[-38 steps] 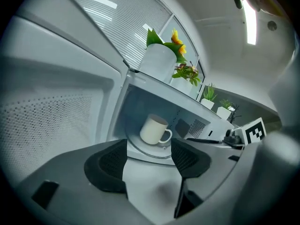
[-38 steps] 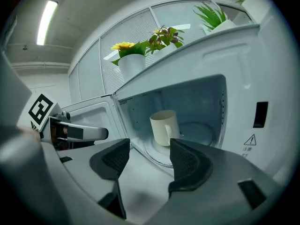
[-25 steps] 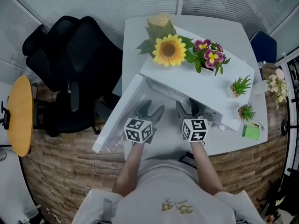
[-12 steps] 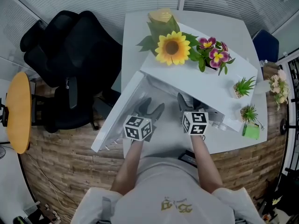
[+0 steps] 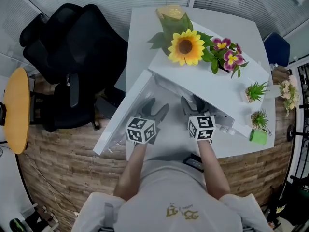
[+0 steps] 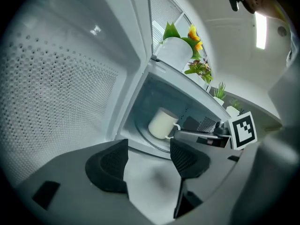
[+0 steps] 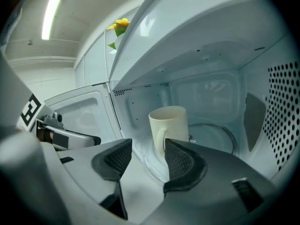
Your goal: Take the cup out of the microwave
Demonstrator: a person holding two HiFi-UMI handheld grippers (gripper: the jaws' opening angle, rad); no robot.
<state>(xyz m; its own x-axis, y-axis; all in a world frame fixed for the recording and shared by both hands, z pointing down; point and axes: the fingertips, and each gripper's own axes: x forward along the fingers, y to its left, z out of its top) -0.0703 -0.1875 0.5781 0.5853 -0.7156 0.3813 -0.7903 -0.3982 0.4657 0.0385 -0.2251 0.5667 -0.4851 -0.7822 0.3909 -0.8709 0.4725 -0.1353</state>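
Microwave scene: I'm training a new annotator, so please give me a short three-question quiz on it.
1. True or false: the microwave door stands open.
2. Where is the cup? A. on the turntable inside the microwave B. on top of the microwave C. outside, in front of it
3. What is between the left gripper's jaws?
Key: 1 true; 2 A; 3 nothing, they stand apart and empty.
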